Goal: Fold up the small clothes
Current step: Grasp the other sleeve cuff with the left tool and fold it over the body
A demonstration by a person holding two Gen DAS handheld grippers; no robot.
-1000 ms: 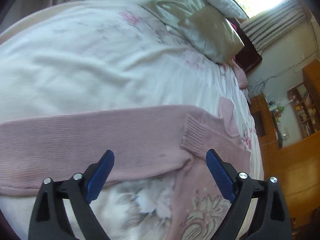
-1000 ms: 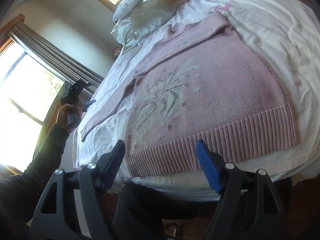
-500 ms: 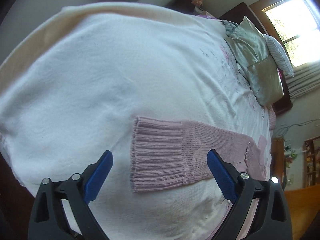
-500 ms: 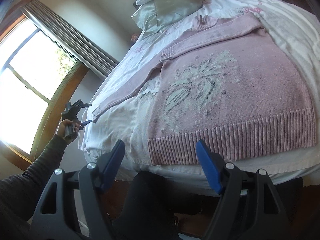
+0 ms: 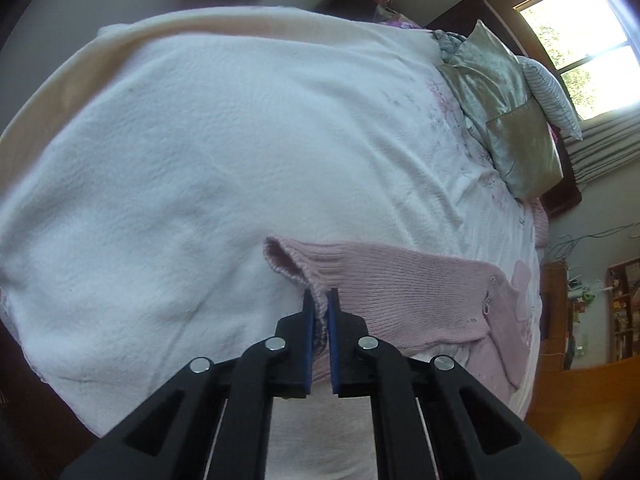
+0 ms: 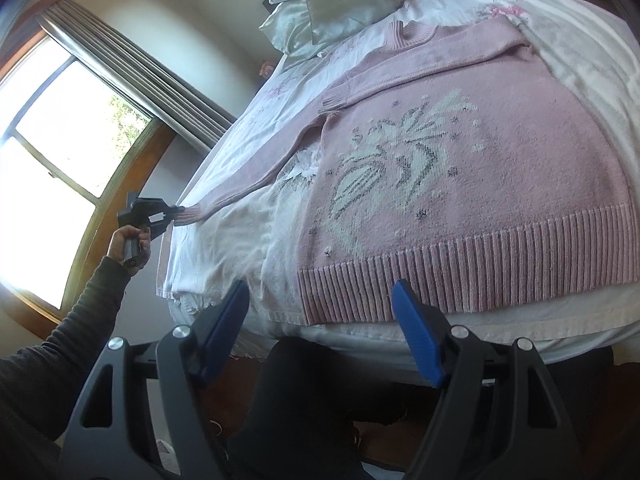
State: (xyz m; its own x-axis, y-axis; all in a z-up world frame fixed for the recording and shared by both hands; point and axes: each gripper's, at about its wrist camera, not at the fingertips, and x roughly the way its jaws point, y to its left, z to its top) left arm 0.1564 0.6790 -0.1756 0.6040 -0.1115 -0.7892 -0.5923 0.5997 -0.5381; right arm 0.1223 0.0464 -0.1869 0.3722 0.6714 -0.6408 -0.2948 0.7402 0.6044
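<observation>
On the white-blanketed bed [image 6: 580, 40]: pink knitted sweater with a pale floral motif [image 6: 460, 184] lying spread flat.
Left tool [image 5: 320, 312] is pinching the ribbed cuff [image 5: 298, 266]; right tool [image 6: 320, 312] is hovering wide open, empty. Soft, stretchy, light; grip ribbing.

Pink sweater [image 6: 500, 168] — white floral motif, white blanket [image 5: 240, 152]

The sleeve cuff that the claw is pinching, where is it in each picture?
Left wrist view: the sleeve cuff sits low in the middle, clamped in the left claw.
Right wrist view: the same cuff is far off at the left edge of the bed, at that claw's tip.
Shared landmark: the shiny green pillow at the head of the bed.
</observation>
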